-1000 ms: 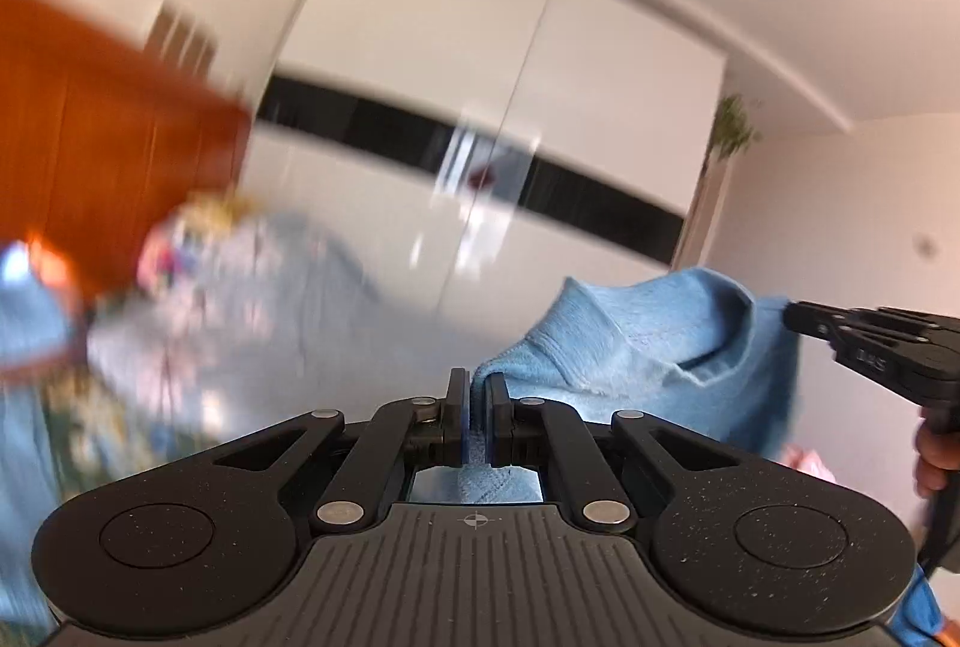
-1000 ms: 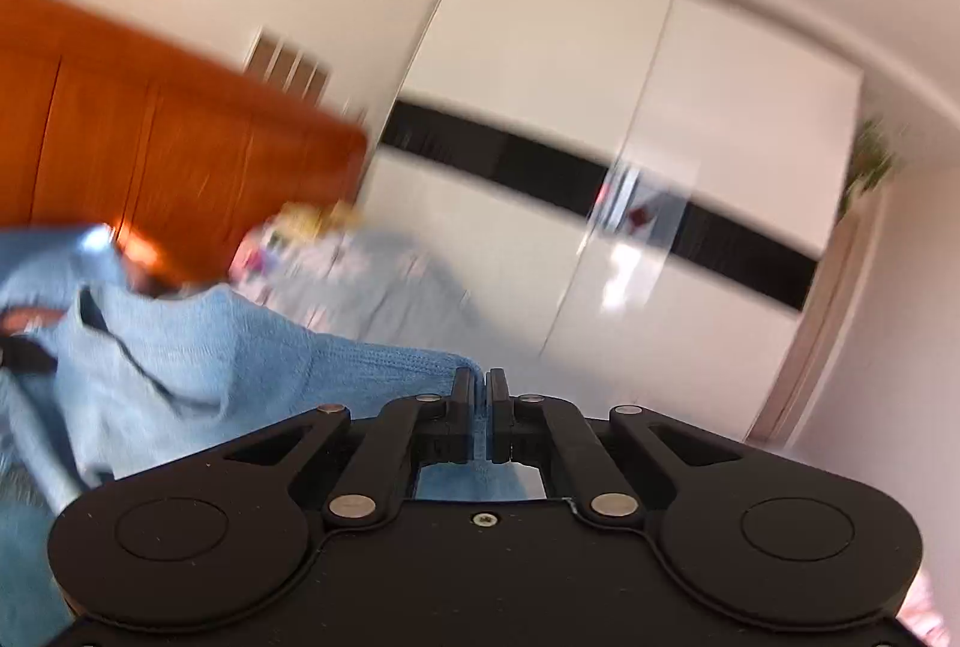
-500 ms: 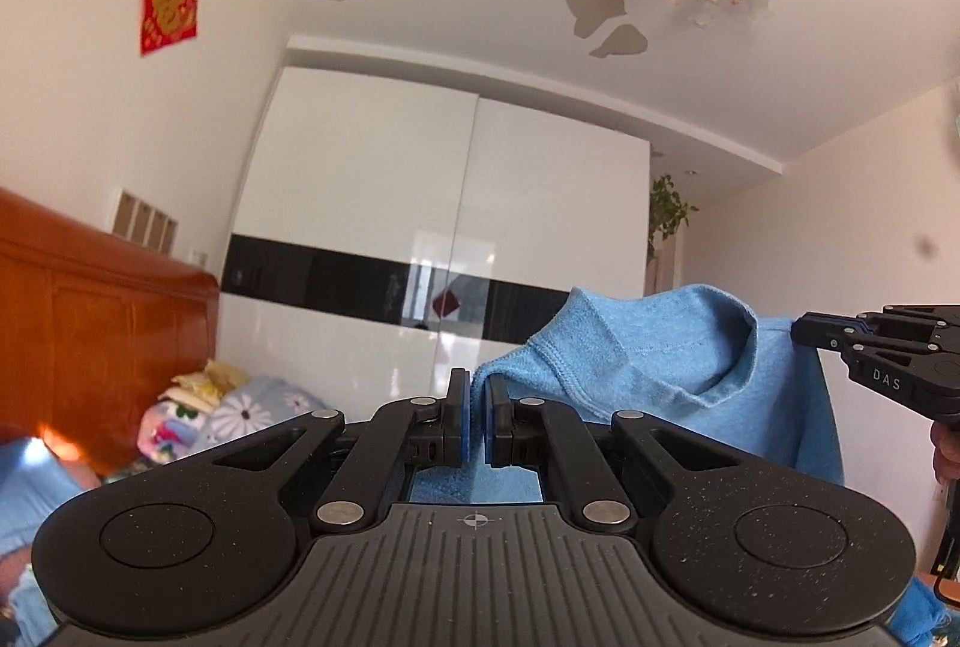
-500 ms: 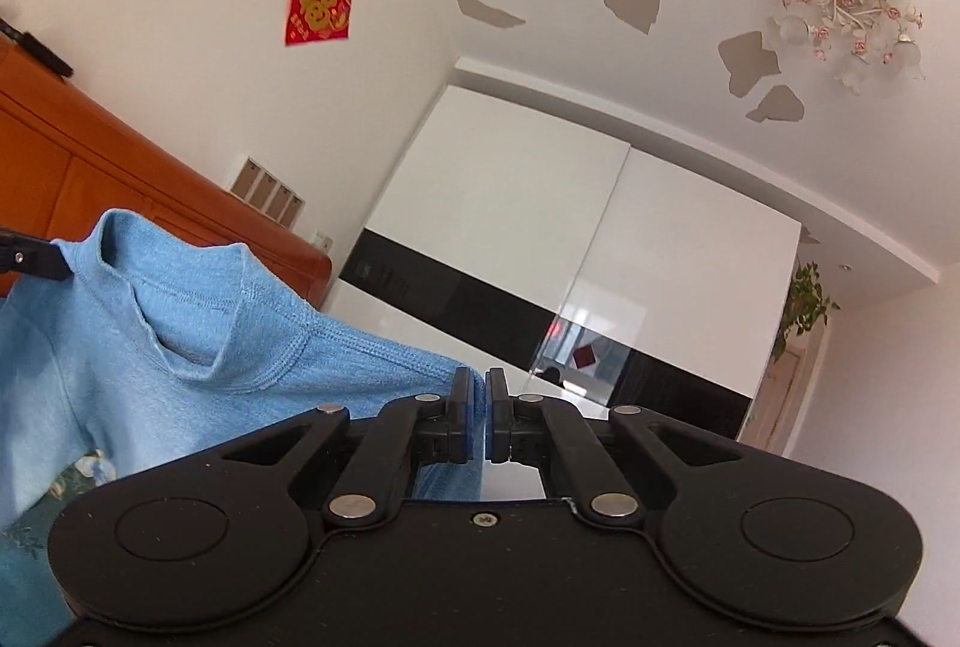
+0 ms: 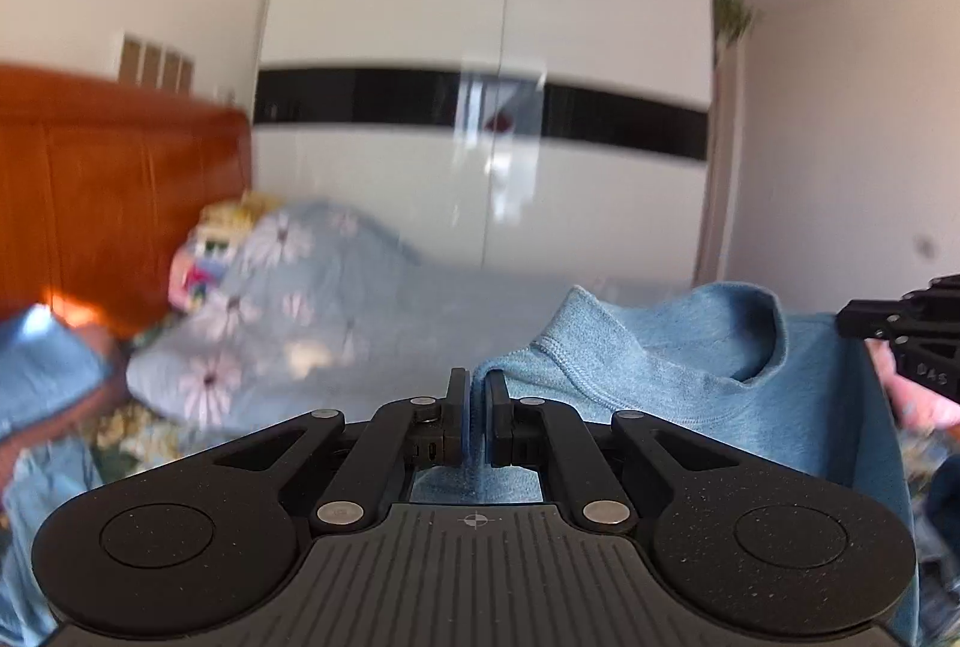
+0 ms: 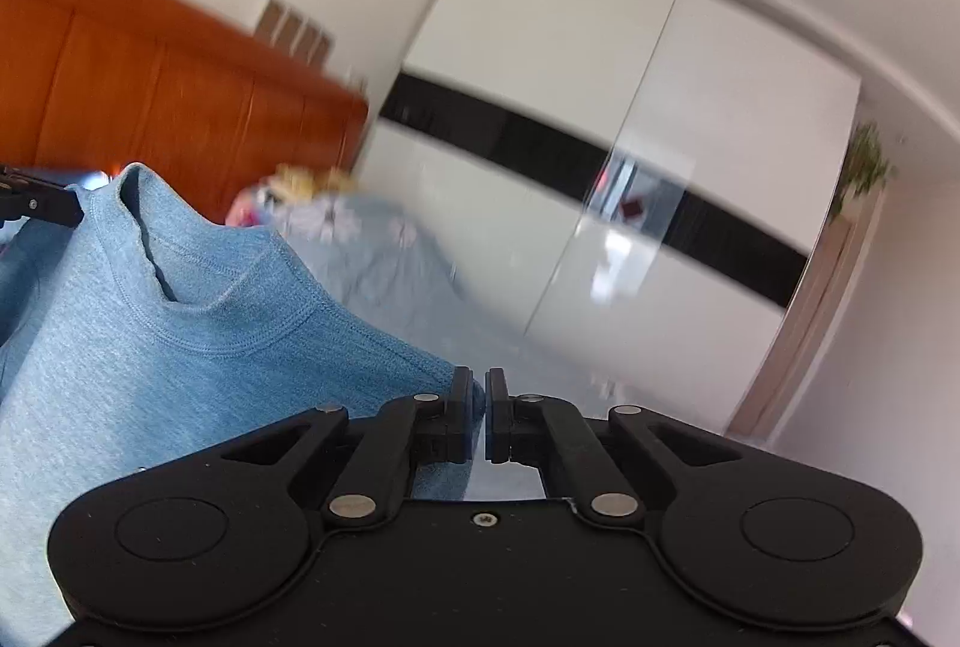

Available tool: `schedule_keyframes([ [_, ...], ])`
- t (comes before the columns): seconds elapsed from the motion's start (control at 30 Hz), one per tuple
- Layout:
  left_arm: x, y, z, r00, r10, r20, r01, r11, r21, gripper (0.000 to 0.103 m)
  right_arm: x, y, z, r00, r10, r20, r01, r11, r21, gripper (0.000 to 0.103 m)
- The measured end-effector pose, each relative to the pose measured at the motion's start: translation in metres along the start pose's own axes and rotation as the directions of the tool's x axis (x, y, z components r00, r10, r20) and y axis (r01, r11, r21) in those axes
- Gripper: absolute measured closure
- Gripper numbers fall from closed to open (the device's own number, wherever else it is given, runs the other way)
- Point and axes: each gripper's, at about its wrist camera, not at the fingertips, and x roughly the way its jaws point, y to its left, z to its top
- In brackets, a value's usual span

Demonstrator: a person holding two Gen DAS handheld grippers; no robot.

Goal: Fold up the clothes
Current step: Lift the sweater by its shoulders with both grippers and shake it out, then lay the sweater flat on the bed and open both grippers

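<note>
A light blue knit top (image 5: 690, 383) hangs stretched in the air between both grippers, neck opening upward. My left gripper (image 5: 478, 395) is shut on one shoulder of the top, the cloth pinched between its pads. My right gripper (image 6: 478, 395) is shut on the other shoulder of the same blue top (image 6: 150, 323). In the left wrist view the right gripper (image 5: 900, 329) shows at the far right edge; in the right wrist view the left gripper's tip (image 6: 36, 203) shows at the far left. The lower part of the top is hidden behind the gripper bodies.
A bed with a grey flowered quilt (image 5: 288, 299) and colourful pillows lies ahead below the top. An orange wooden headboard (image 5: 108, 191) stands at the left. A white wardrobe with a black band (image 5: 492, 107) fills the far wall. More blue cloth (image 5: 42, 377) lies at left.
Both grippers have dropped since half a second ago, carrying the top down. The ceiling and lamp have left the view; the bed and quilt have come back into it. The grips are unchanged.
</note>
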Motion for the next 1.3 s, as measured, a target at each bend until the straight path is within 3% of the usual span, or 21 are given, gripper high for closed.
schedule_keyframes([
  [0.17,0.11,0.007,-0.061,0.98,0.048,-0.195,-0.052,0.999,-0.014,0.1,0.11,0.034,-0.08,0.977,0.036,-0.209,-0.034,0.999,0.017,0.102],
  [0.37,0.202,0.013,-0.1,0.957,0.102,-0.27,-0.085,0.994,0.073,0.1,0.216,0.057,-0.13,0.938,0.05,-0.344,-0.039,0.999,0.038,0.102],
  [0.63,0.281,0.007,-0.126,0.94,0.134,-0.313,-0.082,0.981,0.173,0.1,0.299,0.07,-0.157,0.907,0.057,-0.418,-0.043,0.998,0.042,0.102],
  [0.83,0.325,0.005,-0.159,0.896,0.145,-0.42,-0.075,0.981,0.179,0.1,0.323,0.065,-0.181,0.871,0.083,-0.484,-0.041,0.994,0.097,0.102],
  [0.93,0.323,0.008,-0.163,0.888,0.121,-0.444,-0.057,0.986,0.154,0.1,0.328,0.071,-0.19,0.858,0.091,-0.505,-0.056,0.995,0.085,0.101],
  [1.0,0.315,0.012,-0.159,0.889,0.092,-0.449,-0.036,0.991,0.131,0.099,0.325,0.07,-0.188,0.863,0.094,-0.496,-0.056,0.994,0.091,0.1],
  [1.03,0.307,0.015,-0.153,0.889,0.064,-0.454,-0.021,0.995,0.099,0.096,0.319,0.067,-0.185,0.871,0.105,-0.48,-0.06,0.992,0.11,0.092],
  [1.1,0.285,0.022,-0.143,0.892,0.008,-0.451,0.01,0.999,0.037,0.078,0.303,0.059,-0.176,0.885,0.134,-0.445,-0.074,0.986,0.15,0.071],
  [1.13,0.268,0.023,-0.139,0.902,-0.013,-0.431,0.024,1.0,0.019,0.065,0.293,0.055,-0.172,0.892,0.148,-0.427,-0.083,0.983,0.166,0.068],
  [1.3,0.154,0.047,-0.143,0.952,-0.004,-0.305,0.012,1.0,0.025,0.04,0.197,0.038,-0.172,0.927,0.162,-0.337,-0.098,0.975,0.198,0.063],
])
